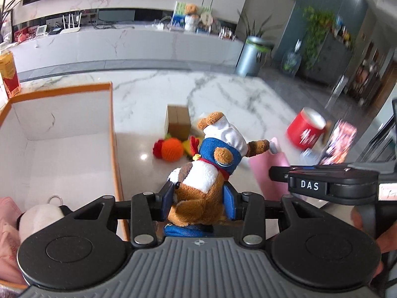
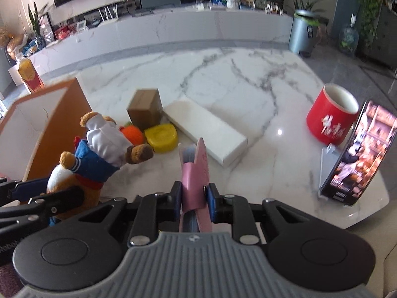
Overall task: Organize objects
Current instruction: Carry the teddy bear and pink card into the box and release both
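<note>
A plush bear (image 1: 198, 178) with a white chef hat and a blue outfit sits between the blue pads of my left gripper (image 1: 198, 198), which is shut on its brown body. It hangs just right of the orange-rimmed white box (image 1: 62, 114). In the right wrist view my right gripper (image 2: 194, 196) is shut on a thin pink notebook (image 2: 196, 171) that stands on edge, its page edges showing. The bear (image 2: 99, 149) and the left gripper's fingers (image 2: 49, 198) appear at the left of that view, beside the box (image 2: 49, 114).
On the marble table (image 2: 248, 87) lie a brown carton (image 2: 145, 108), a long white box (image 2: 206, 134), a yellow round case (image 2: 161, 136) and an orange knitted ball (image 2: 132, 134). At the right stand a red mug (image 2: 330, 116) and a phone on a stand (image 2: 359, 154). A white plush (image 1: 39, 218) lies inside the box.
</note>
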